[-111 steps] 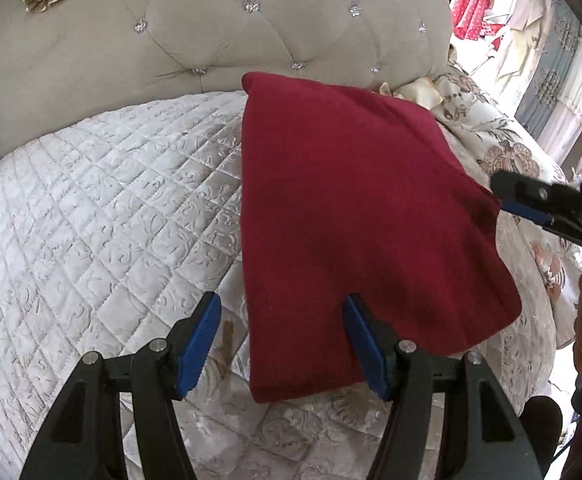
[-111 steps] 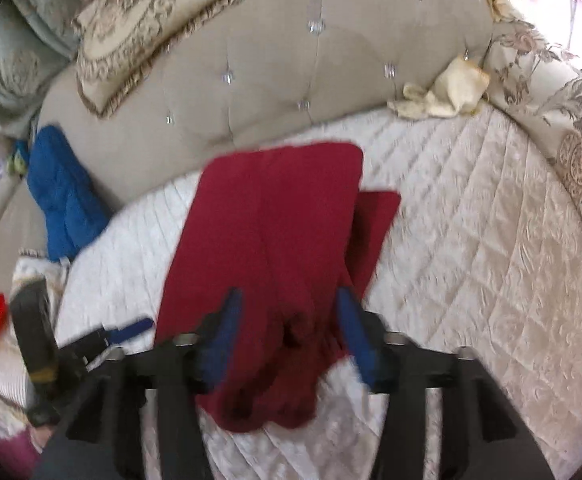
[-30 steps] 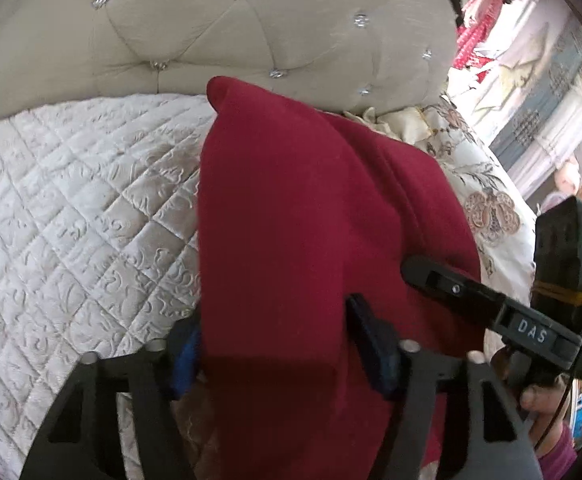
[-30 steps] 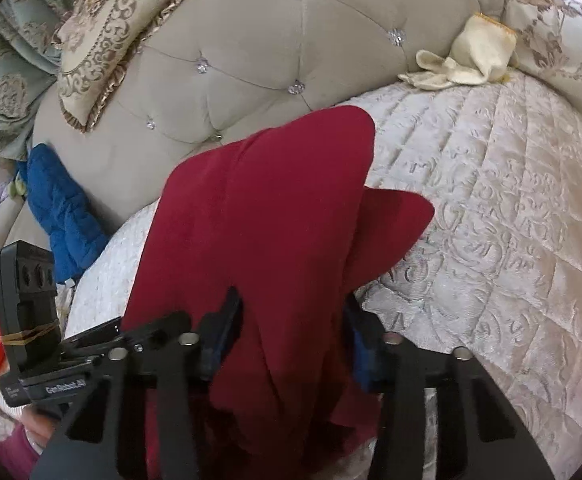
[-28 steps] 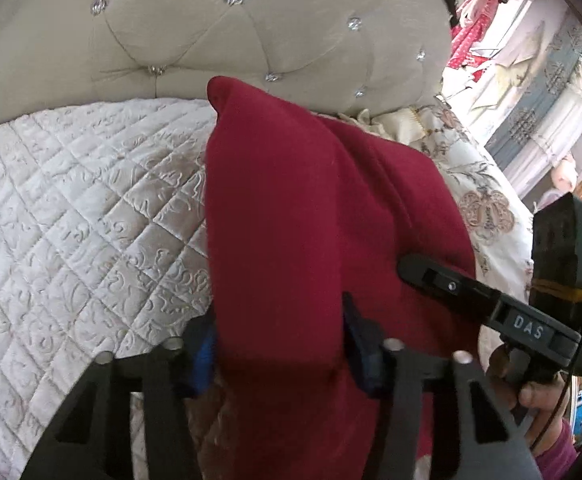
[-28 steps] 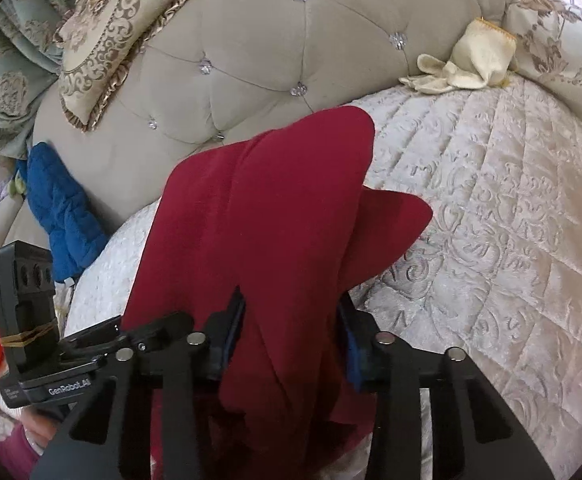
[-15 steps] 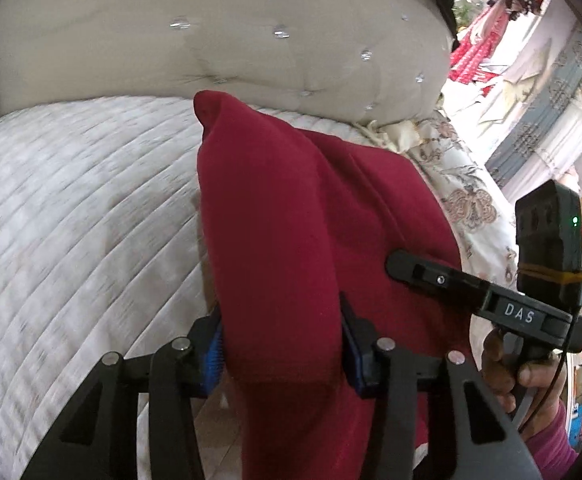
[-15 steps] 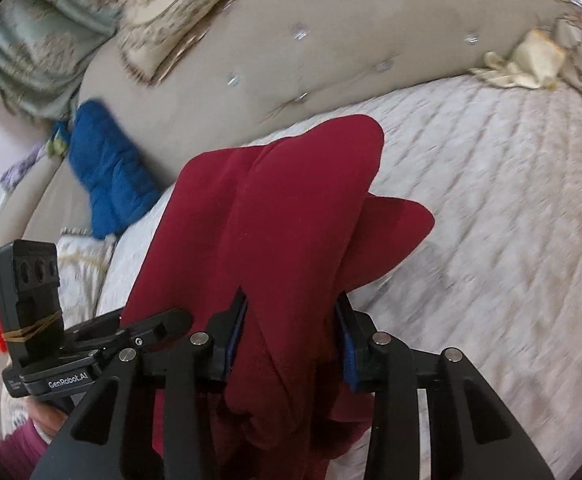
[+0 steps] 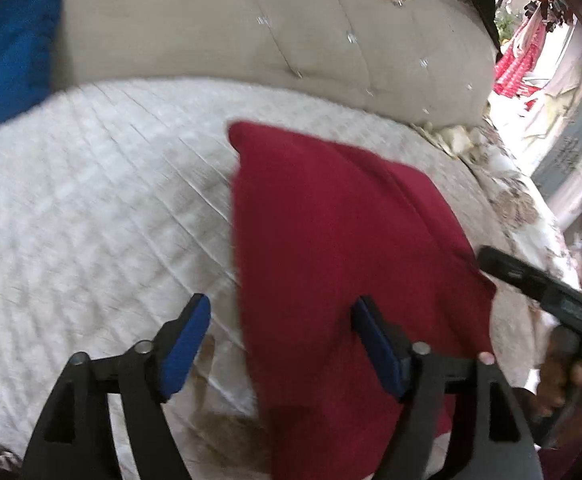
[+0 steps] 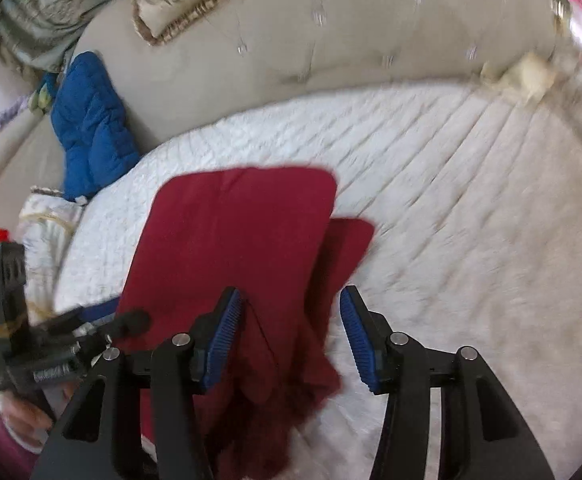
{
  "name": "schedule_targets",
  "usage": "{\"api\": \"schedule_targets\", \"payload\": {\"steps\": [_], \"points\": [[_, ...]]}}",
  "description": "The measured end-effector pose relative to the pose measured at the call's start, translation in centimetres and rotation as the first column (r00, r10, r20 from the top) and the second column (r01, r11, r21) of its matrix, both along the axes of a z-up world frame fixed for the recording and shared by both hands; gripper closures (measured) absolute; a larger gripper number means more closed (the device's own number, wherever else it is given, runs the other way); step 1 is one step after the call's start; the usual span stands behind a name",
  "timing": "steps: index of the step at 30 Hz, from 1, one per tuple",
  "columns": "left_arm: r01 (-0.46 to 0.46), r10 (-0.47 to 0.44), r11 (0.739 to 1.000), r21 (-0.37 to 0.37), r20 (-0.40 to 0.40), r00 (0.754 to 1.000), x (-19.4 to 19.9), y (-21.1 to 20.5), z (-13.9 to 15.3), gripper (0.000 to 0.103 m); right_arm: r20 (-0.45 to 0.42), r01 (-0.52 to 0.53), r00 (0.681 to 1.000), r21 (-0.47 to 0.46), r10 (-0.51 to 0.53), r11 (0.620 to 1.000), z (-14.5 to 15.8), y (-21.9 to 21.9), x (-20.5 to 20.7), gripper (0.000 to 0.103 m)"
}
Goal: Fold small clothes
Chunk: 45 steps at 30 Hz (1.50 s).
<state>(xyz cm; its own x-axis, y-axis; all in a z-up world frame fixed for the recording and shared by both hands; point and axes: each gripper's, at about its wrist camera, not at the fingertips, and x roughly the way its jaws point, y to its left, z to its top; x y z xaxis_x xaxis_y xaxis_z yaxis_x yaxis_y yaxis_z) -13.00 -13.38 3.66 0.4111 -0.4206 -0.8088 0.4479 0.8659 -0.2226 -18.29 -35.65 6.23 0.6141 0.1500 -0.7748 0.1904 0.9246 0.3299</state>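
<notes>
A dark red cloth (image 9: 331, 240), folded lengthwise, lies on the white quilted bed (image 9: 91, 220). My left gripper (image 9: 281, 344) hovers over its near end with its jaws opening wide. The cloth's left edge runs between the blue pads (image 9: 187, 340), and neither pad presses on it. In the right wrist view the same cloth (image 10: 231, 240) shows a second layer sticking out on its right. My right gripper (image 10: 291, 340) is also opening. Bunched cloth sits between its fingers, and the right pad (image 10: 357, 344) stands apart from it. Each gripper shows in the other's view, held by a hand.
A beige tufted headboard (image 10: 331, 40) curves behind the bed, with a patterned cushion (image 10: 179, 4) on it. A blue padded garment (image 10: 91, 124) leans at the left, and a cream cloth (image 10: 531, 76) lies at the far right. Floral bedding (image 9: 523, 208) borders the right side.
Both grippers were shut on the lifted red cloth. Their jaws have since spread and the cloth has dropped flat onto the quilt. Both views have swung and pulled back.
</notes>
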Motion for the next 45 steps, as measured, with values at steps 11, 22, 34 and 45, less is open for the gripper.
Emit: {"api": "schedule_targets", "payload": {"steps": [11, 22, 34, 45], "points": [[-0.017, 0.013, 0.997, 0.071, 0.067, 0.998, -1.1, -1.0, -0.4, 0.021, 0.008, -0.203, 0.978, -0.185, 0.208, 0.962, 0.6, 6.7, -2.9, 0.094], [-0.014, -0.005, 0.992, 0.123, 0.156, 0.988, -2.4, -2.2, -0.2, 0.02, -0.062, -0.115, 0.992, -0.17, 0.106, 0.979, -2.5, 4.6, -5.4, 0.103], [-0.062, 0.035, 0.99, 0.129, 0.199, 0.979, -2.2, -1.9, 0.5, 0.02, 0.064, -0.072, 0.994, -0.243, 0.09, 0.967, 2.3, 6.1, -2.8, 0.097], [-0.079, 0.044, 0.987, 0.142, 0.233, 0.971, -2.2, -1.6, 1.1, 0.02, -0.029, -0.03, 0.999, -0.273, 0.023, 0.961, -2.3, 5.8, -0.2, 0.097]]}}
